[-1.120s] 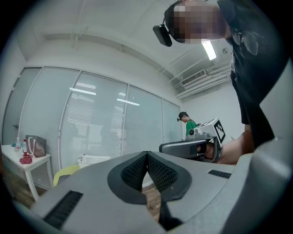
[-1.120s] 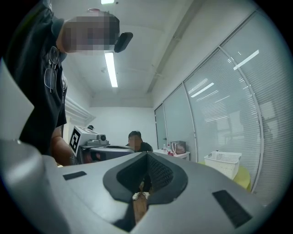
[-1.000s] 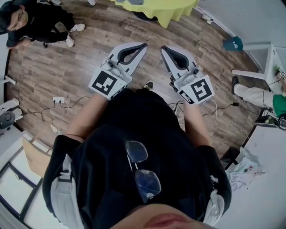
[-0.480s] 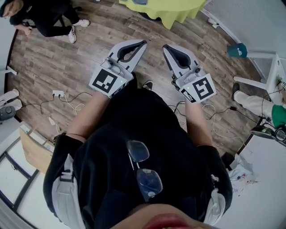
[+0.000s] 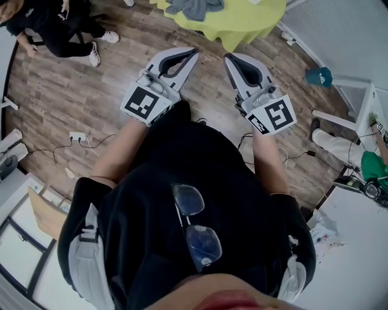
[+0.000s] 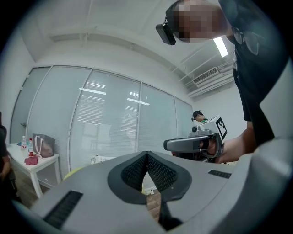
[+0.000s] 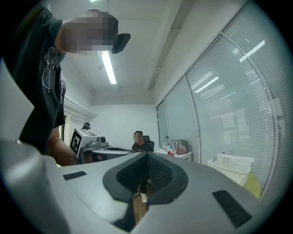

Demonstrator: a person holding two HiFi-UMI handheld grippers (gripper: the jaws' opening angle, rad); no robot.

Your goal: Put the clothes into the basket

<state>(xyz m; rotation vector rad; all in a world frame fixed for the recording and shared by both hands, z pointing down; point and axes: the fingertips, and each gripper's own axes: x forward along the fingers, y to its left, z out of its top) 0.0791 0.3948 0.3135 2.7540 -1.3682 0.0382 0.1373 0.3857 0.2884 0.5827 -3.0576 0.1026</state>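
left gripper (image 5: 187, 59) and right gripper (image 5: 234, 63), jaws closed and empty, point level toward far yellow table (image 5: 245, 23) bearing grey clothes (image 5: 195, 8); likely a pre-grasp posture.

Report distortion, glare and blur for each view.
Head view: fisheye bends the wood floor; evenly lit and sharp. Left gripper view: dark round vignette, ceiling light blown out. Right gripper view: same vignette, window blinds bow, light strip glares.
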